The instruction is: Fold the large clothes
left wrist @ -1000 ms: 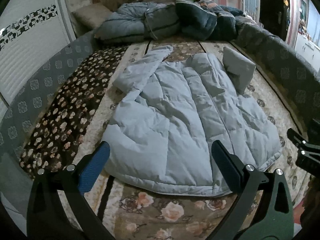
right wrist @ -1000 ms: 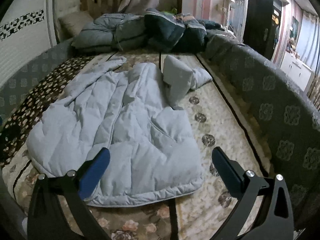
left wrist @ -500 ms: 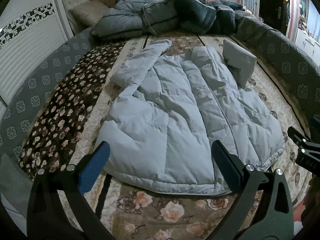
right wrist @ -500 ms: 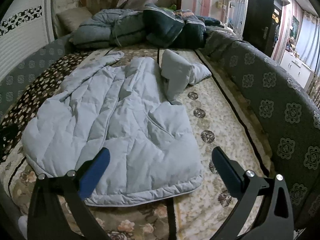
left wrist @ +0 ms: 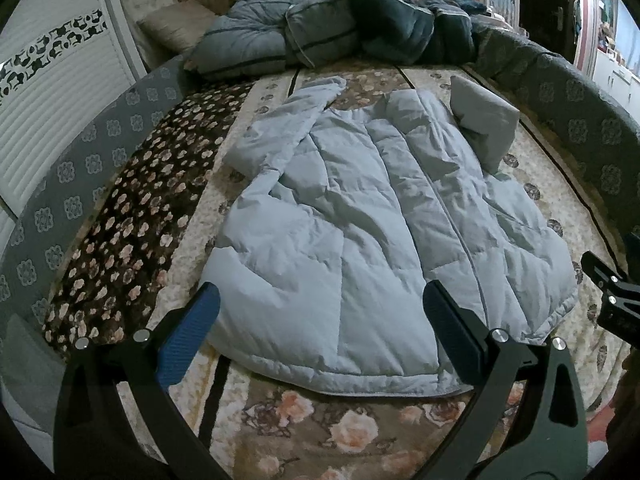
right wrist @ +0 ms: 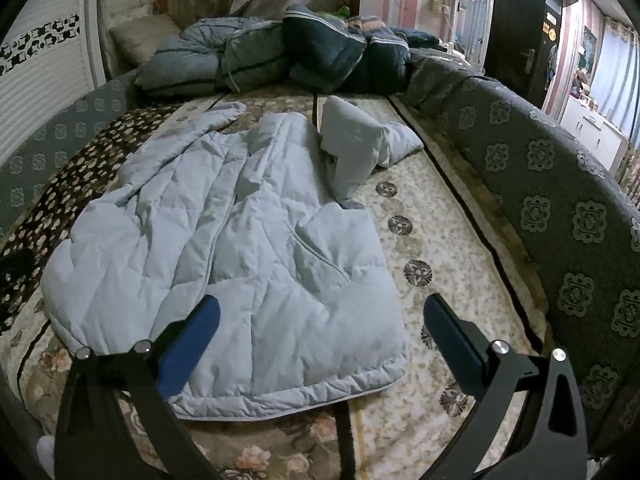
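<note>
A large light-blue puffer jacket (left wrist: 360, 224) lies spread flat on the bed, hem toward me; it also shows in the right wrist view (right wrist: 224, 248). Its left sleeve (left wrist: 288, 120) stretches up and away. Its right sleeve (right wrist: 352, 148) is bunched and folded up at the far right. My left gripper (left wrist: 320, 316) is open and empty, hovering above the hem. My right gripper (right wrist: 320, 316) is open and empty above the jacket's right hem corner (right wrist: 384, 368). The right gripper's body shows at the right edge of the left wrist view (left wrist: 612, 296).
A pile of dark quilts (left wrist: 332, 28) and a pillow (left wrist: 172, 24) lie at the bed's head. A grey patterned padded rail (right wrist: 560, 184) runs along the right side, another (left wrist: 80, 160) along the left. A floral bedspread (left wrist: 320, 432) covers the near edge.
Both grippers have moved slightly back and up, so the jacket sits a little lower and farther in view. The jacket itself has not moved. Both grippers stay open.
</note>
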{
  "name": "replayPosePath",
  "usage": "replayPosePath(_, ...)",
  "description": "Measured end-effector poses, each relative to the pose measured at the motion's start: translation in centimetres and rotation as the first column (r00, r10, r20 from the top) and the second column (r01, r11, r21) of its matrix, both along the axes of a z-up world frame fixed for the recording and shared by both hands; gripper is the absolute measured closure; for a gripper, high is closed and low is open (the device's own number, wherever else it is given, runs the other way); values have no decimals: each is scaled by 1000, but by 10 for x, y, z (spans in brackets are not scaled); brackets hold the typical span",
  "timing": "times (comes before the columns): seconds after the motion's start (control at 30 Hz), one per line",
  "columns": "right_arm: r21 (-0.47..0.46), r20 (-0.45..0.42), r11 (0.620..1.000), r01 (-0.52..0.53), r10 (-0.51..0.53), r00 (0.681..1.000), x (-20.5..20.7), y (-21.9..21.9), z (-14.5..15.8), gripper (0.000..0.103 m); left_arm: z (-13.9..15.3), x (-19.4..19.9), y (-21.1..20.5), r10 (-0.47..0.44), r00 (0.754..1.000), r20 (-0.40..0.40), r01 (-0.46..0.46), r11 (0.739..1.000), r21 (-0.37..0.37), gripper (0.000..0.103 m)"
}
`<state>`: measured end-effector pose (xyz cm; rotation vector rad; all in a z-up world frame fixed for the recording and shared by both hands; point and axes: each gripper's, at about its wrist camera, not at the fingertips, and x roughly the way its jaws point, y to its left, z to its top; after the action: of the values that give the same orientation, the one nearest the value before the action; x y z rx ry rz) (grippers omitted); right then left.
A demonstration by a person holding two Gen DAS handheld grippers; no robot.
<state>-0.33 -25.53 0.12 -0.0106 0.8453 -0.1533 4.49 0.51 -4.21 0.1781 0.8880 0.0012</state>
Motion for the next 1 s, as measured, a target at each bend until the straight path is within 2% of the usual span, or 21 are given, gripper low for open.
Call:
replayPosePath(0.6,-7,-22,1000,-25,24,999,15,5,-9,2,-20,17,9,2,999,-49,-1,1000,16,3)
replayPosePath(0.8,-25,-8,999,-45,45,999,7,10,-3,2,-19,15,9,3,998,-59,-2,1000,16,3)
replayPosePath(0.9,-11,4,998,-56,56,998,2,7,-1,2,-16,14,6,4,998,-60,-1,999,34,3)
replayPosePath(1.0,6,13,999,-42,41,999,-1,1,1,2,-14,13,5,5,998,-69,-4,1000,14,3)
